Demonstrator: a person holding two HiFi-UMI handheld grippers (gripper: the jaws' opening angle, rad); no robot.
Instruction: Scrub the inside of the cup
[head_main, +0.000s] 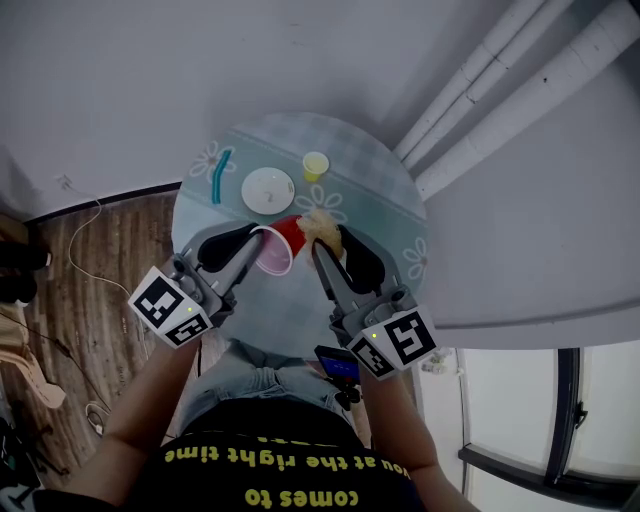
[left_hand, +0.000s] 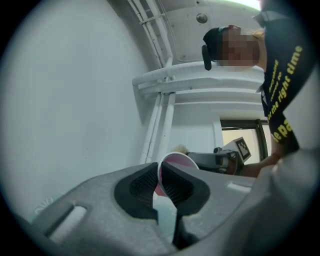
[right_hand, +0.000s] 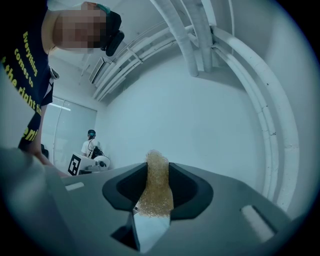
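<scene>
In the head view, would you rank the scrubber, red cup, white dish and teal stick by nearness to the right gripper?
1. Scrubber: held in the right gripper.
2. Red cup: just left.
3. White dish: beyond, upper left.
4. Teal stick: far left.

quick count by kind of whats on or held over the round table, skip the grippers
cups: 2 (red plastic cup, small yellow cup)
dishes: 1 (round white dish)
scrubbers: 1 (tan mesh scrubber)
stick-like tools: 1 (teal curved stick)
total: 5
</scene>
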